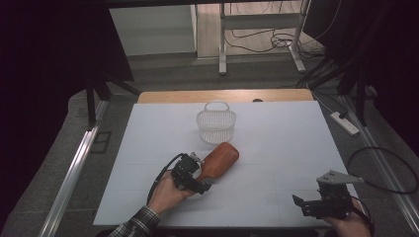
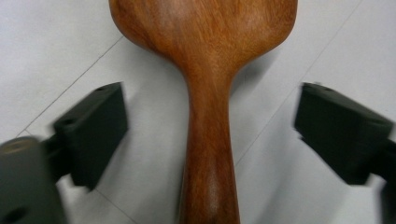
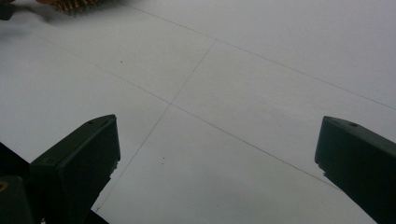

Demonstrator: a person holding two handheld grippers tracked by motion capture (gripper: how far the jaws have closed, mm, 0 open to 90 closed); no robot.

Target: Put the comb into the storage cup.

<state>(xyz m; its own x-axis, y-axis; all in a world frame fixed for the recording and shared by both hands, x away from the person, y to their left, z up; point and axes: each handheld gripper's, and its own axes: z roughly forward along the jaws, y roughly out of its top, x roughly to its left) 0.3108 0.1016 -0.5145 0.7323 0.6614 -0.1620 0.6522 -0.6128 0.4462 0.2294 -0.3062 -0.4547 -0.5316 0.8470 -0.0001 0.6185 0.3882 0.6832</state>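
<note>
A brown wooden brush (image 1: 220, 159) lies back-up on the white table (image 1: 281, 143), handle toward the person. My left gripper (image 1: 200, 173) sits over that handle. In the left gripper view the handle (image 2: 208, 140) runs up the middle between the two black pads (image 2: 91, 133), with a gap on each side, so the gripper (image 2: 210, 135) is open around it. My right gripper (image 1: 304, 205) rests near the front right corner, pointing left. It (image 3: 217, 154) is open over bare table, and the brush's bristles (image 3: 70, 4) show far off at the top left.
A small white wire basket (image 1: 216, 126) with a handle stands upright just beyond the brush's head. The table's wooden back edge (image 1: 222, 95) shows behind the white sheet. A power strip (image 1: 345, 123) and cables lie on the floor at the right.
</note>
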